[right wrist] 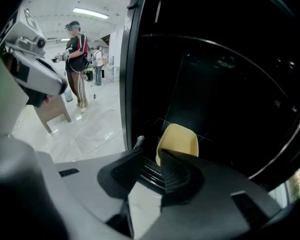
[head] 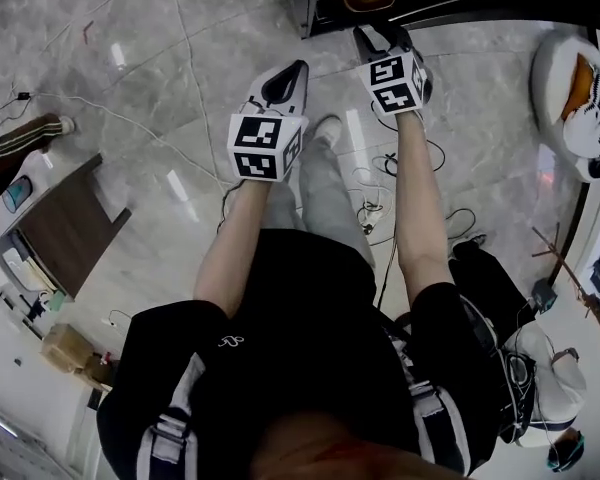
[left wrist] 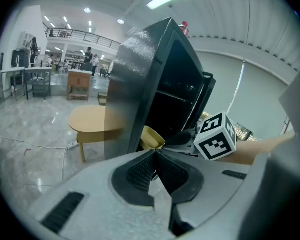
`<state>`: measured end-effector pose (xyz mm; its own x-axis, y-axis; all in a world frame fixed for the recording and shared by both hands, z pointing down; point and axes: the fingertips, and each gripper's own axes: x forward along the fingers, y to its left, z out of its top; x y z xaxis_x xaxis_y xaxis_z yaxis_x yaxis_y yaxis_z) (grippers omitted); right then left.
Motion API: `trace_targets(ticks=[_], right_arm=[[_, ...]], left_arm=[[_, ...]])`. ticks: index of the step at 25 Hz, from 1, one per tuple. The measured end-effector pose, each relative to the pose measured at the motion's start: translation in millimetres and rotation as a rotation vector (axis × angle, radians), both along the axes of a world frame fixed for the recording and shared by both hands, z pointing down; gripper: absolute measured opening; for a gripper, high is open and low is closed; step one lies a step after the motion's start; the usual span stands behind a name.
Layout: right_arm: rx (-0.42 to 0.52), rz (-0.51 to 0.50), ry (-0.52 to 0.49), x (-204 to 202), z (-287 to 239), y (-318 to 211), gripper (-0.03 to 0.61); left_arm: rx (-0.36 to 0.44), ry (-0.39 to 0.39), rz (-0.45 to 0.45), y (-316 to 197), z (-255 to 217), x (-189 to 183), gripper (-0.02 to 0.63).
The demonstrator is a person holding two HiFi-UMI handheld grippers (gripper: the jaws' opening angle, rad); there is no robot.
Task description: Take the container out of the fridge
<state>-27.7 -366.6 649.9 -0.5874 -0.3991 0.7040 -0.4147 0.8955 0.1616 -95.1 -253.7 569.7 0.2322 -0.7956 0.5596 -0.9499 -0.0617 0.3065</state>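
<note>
- Risk, missed grip: the right gripper [right wrist: 151, 151] has its jaws partly apart with nothing between them. The yellow container [right wrist: 180, 138] lies just beyond the tips, nearer the right-hand jaw. Closing from this position is likely to meet air or clip only the rim.
- Risk, push-back: an advance that is off line would probably shove the container deeper into the fridge [right wrist: 215, 64] instead of straddling its wall.
- Risk, slip: the container looks light and smooth-walled. A pinch on the rim alone could let it tilt or drop on the way out.
- Risk, collision: the left edge of the fridge opening stands close beside the left-hand jaw, so a sideways correction could knock against it.
- Risk, footing: loose cables [head: 380, 183] lie on the floor [head: 180, 88] near the person's shoe [head: 327, 126]. A step back could snag them.
- Location: the container sits low inside the dark fridge and is not lifted.
- Pose, right arm: it is stretched forward almost straight, with the gripper at the fridge opening.
- Pose, left arm: it reaches less far and sits to the left of the right arm. The left gripper [left wrist: 155, 151] has its jaws pressed together and empty, and it points toward the fridge, clear of the work.
</note>
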Motion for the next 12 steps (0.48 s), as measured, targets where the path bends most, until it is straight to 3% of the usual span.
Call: trace_targets(ticks=[12], right_arm=[[0.107, -0.257, 0.339, -18, 72, -29, 0.091]], left_arm=[[-0.044, -0.015, -0.086, 13, 16, -34, 0.009]])
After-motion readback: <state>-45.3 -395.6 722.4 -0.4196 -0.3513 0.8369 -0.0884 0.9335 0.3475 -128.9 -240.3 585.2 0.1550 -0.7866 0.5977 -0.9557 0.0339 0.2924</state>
